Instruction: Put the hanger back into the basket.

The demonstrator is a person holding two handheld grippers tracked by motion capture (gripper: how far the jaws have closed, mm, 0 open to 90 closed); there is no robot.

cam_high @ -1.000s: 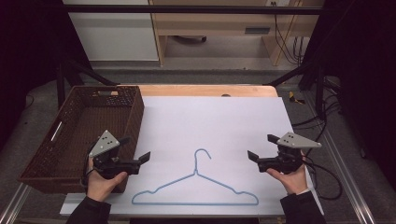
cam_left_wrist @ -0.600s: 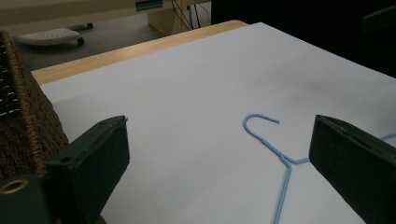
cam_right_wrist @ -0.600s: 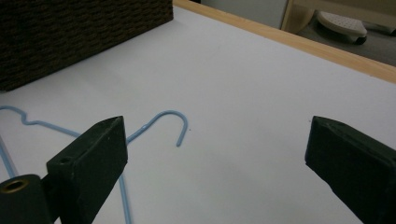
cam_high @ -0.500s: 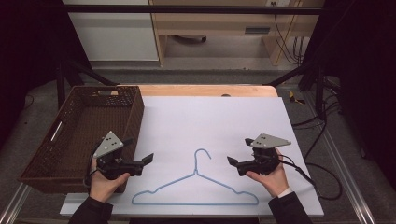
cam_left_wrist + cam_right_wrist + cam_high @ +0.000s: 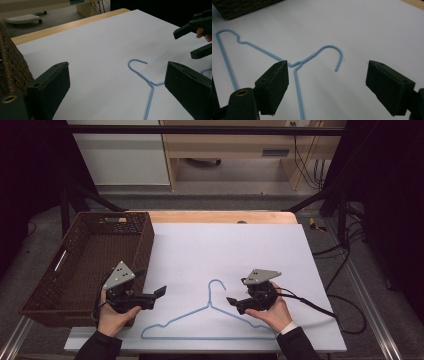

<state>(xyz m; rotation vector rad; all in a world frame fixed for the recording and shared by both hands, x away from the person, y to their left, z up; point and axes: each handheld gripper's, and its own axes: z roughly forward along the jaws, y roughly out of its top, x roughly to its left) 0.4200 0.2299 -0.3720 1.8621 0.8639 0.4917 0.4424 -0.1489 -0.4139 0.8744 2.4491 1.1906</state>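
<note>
A blue wire hanger (image 5: 210,317) lies flat on the white sheet (image 5: 240,255) that covers the table (image 5: 220,216), near the person's edge, with its hook pointing away from the person and its long bar closest to them. The right gripper (image 5: 233,302) is low over the sheet, just beside the hanger's right shoulder, held in the right hand (image 5: 270,312); its jaws are released and stand wide apart. In the right gripper view the hanger's neck and twisted wire (image 5: 298,65) sit close to one jaw, and the hook (image 5: 332,53) lies in the space between the two jaws, but I cannot tell if a jaw touches the wire. The left gripper (image 5: 159,292) is held in the left hand (image 5: 114,317) to the left of the hanger, apart from it, and its jaws are also released and wide. In the left gripper view the hook (image 5: 137,63) lies ahead between the jaws, and the other gripper shows at the upper right. A brown woven basket (image 5: 55,285) stands at the left edge of the table, just beside the left hand. A black cable (image 5: 320,307) trails from the right gripper over the sheet to the right.
</note>
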